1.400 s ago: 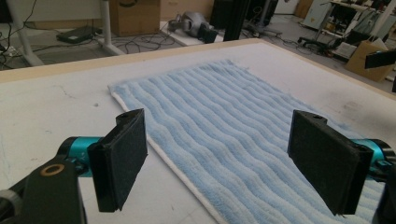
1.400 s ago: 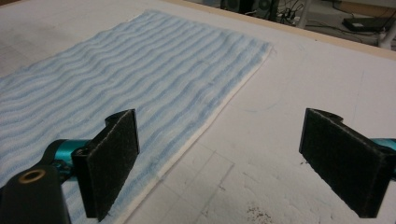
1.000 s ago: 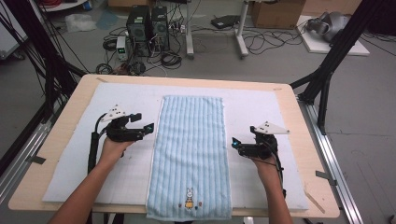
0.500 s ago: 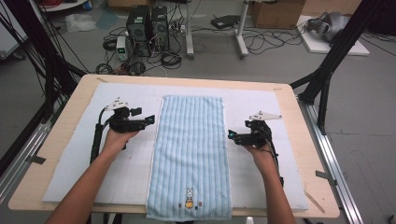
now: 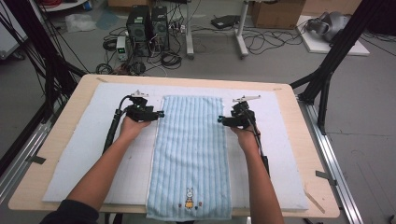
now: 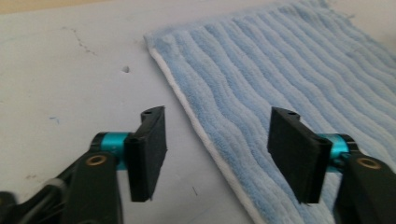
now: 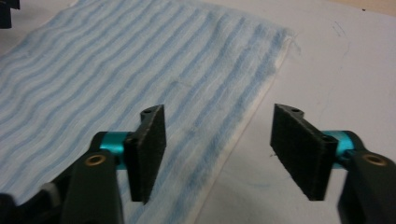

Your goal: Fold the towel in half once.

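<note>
A light blue striped towel (image 5: pixel 191 149) lies flat and lengthwise on the white mat, with a small rabbit motif (image 5: pixel 189 198) at its near end. My left gripper (image 5: pixel 161 114) sits at the towel's left edge near the far corner. Its jaws have just been closing and still stand apart. In the left gripper view the white-hemmed edge of the towel (image 6: pixel 289 60) runs between the left gripper's (image 6: pixel 219 116) pads without touching them. My right gripper (image 5: pixel 219 120) mirrors it at the right edge, its jaws also just closing. There the towel's (image 7: pixel 116 56) hem passes between the right gripper's (image 7: pixel 219 112) jaws, unpinched.
The white foam mat (image 5: pixel 93 140) covers most of a wooden table (image 5: pixel 313 168). Black frame legs (image 5: pixel 327 79) stand by the table's far right corner. Computer towers (image 5: pixel 147 23) and cables sit on the floor beyond the far edge.
Both hands moved away from the person toward the towel's far end and inward to its side edges. Both pairs of jaws stand narrower than before.
</note>
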